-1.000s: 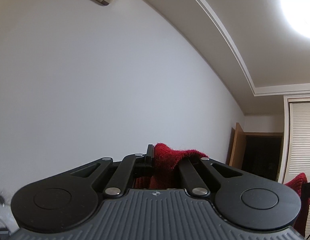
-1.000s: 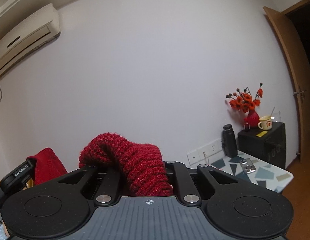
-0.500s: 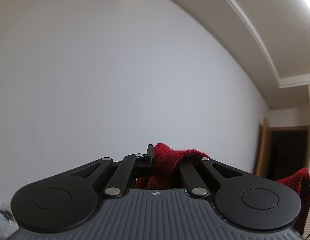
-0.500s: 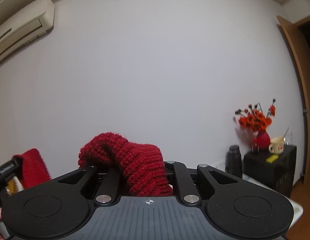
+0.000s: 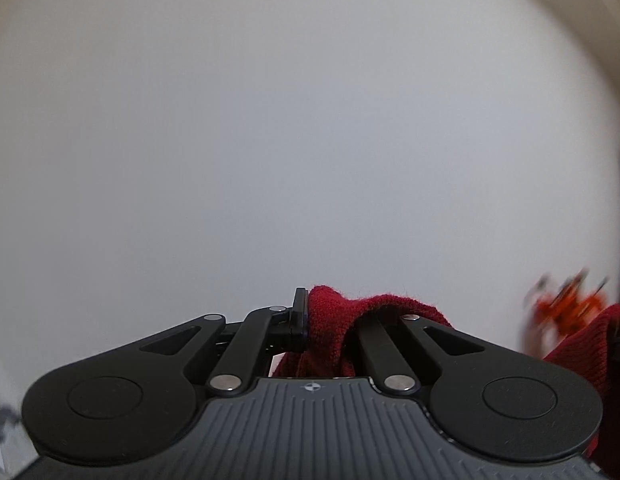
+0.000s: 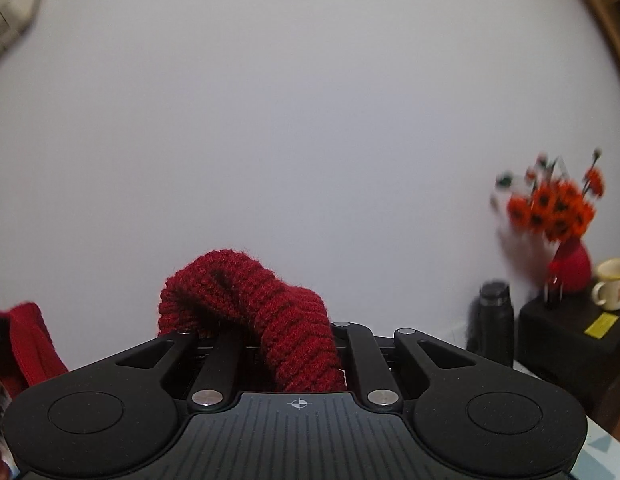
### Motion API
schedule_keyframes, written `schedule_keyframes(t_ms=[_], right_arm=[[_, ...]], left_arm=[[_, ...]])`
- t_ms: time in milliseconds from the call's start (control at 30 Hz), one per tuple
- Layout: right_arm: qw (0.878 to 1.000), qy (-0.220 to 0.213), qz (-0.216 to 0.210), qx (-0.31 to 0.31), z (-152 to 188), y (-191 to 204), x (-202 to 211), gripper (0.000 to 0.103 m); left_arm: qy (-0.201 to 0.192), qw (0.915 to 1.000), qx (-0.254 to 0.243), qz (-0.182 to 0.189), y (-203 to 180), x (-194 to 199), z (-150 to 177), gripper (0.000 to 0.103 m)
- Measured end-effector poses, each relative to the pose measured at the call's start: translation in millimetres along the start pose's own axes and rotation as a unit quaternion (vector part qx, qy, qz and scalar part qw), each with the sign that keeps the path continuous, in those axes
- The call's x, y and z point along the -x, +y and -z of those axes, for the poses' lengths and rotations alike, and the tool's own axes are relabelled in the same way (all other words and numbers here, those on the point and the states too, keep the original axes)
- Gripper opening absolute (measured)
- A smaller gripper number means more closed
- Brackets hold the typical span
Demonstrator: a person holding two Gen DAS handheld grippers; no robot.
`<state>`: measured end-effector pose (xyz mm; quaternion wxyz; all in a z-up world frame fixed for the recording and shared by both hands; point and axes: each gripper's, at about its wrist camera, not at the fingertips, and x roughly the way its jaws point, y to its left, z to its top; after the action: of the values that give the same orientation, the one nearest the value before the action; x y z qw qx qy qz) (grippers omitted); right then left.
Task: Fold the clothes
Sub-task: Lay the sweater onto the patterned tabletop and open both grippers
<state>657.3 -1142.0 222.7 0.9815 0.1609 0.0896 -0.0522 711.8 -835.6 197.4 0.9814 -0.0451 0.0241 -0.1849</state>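
We had the left gripper [image 5: 310, 322] and right gripper [image 6: 292, 354] each clamped on a bunch of the red knit [image 6: 250, 304], held aloft facing a wall; it looked soft, thick, stretchy and non-slippery, best pinched at edges; no writing was legible.

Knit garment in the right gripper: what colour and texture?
Dark red, chunky ribbed knit; clearest in the right wrist view, bunched in the right gripper.
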Motion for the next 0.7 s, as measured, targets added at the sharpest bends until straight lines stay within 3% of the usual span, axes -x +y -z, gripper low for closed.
schedule_keyframes(t_ms=[100, 200, 267, 367, 433, 467, 500, 567, 667, 700], right_arm=[[0.997, 0.072, 0.002, 0.014, 37.3, -38.0, -81.4, 0.011], [0.988, 0.150, 0.010, 0.026, 89.9, -67.5, -160.2, 0.011], [0.979, 0.200, 0.015, 0.040, 127.5, -82.2, -207.2, 0.011], [0.968, 0.248, 0.028, 0.033, 182.7, -90.2, -249.8, 0.011], [0.961, 0.273, 0.026, 0.029, 206.1, -97.3, -269.4, 0.013], [0.956, 0.291, 0.018, 0.027, 216.3, -98.7, -275.0, 0.013], [0.952, 0.304, 0.011, 0.025, 224.2, -102.0, -281.5, 0.014], [0.948, 0.318, 0.011, 0.028, 235.0, -113.7, -293.0, 0.018], [0.945, 0.321, 0.041, 0.040, 243.2, -116.0, -299.4, 0.049], [0.942, 0.328, 0.052, 0.036, 243.5, -116.4, -300.0, 0.071]], left_arm=[[0.097, 0.9950, -0.002, -0.024, -13.0, -62.5, 67.7, 0.003], [0.192, 0.9805, 0.015, -0.038, -13.8, -101.3, 127.4, 0.003], [0.254, 0.9657, 0.033, -0.044, -10.1, -118.6, 164.2, 0.004], [0.344, 0.9356, 0.061, -0.052, -4.5, -144.6, 219.4, 0.008], [0.364, 0.9292, 0.021, -0.058, -22.9, -151.0, 229.1, 0.030], [0.379, 0.9237, 0.013, -0.055, -10.6, -159.4, 228.7, 0.039], [0.393, 0.9179, 0.007, -0.051, 2.8, -168.2, 228.1, 0.055], [0.404, 0.9136, 0.009, -0.044, -3.8, -178.4, 233.0, 0.060], [0.419, 0.9065, 0.024, -0.050, 12.5, -171.5, 228.9, 0.066], [0.425, 0.9031, 0.030, -0.053, 17.5, -172.0, 228.2, 0.066]])
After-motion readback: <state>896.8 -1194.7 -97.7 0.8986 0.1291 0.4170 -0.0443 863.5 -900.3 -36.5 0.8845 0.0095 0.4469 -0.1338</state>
